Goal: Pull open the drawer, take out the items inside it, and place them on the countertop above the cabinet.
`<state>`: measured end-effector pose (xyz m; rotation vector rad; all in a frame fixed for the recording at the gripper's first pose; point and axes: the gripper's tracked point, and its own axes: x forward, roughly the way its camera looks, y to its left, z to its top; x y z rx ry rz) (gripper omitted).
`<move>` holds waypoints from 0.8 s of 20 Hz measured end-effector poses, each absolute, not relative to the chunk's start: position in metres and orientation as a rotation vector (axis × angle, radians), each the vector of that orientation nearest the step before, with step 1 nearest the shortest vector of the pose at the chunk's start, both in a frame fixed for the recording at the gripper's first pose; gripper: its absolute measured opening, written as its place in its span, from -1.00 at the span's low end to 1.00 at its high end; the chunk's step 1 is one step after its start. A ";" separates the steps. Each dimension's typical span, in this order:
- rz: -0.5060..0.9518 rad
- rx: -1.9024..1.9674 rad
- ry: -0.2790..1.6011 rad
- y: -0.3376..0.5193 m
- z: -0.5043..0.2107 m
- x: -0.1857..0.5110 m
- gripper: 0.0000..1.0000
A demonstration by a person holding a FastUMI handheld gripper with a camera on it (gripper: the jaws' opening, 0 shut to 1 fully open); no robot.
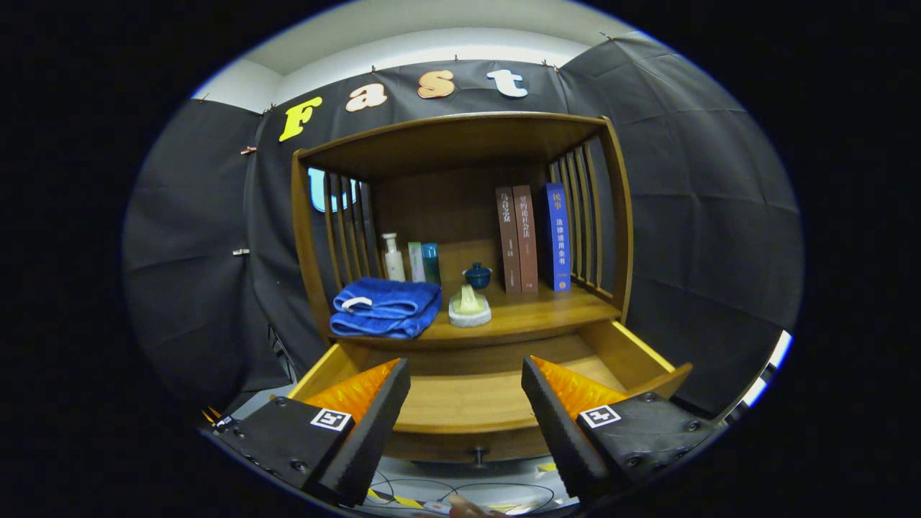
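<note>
Drawer (468, 403) of the wooden cabinet (460, 216) stands pulled out toward the gripper (466, 392), its bare wooden floor showing between and just beyond the two fingers, which are spread wide apart and hold nothing, and its small knob (476, 455) sits on the front panel between them. On the countertop (547, 313) above the drawer lie a folded blue towel (386, 308) and, just beside it, a pale soap-like piece in a white dish (469, 309). Behind these stand a small blue lidded cup (477, 275), a white bottle (393, 257), two slim boxes (424, 262), and three upright books (532, 237).
</note>
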<state>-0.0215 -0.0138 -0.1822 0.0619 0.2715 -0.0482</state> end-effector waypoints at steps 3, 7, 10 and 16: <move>-0.059 0.041 0.296 -0.016 -0.215 -0.040 0.99; -0.070 0.063 0.340 -0.019 -0.256 -0.044 0.99; -0.071 0.065 0.391 -0.014 -0.279 -0.039 0.99; -0.068 0.061 0.404 -0.015 -0.292 -0.027 1.00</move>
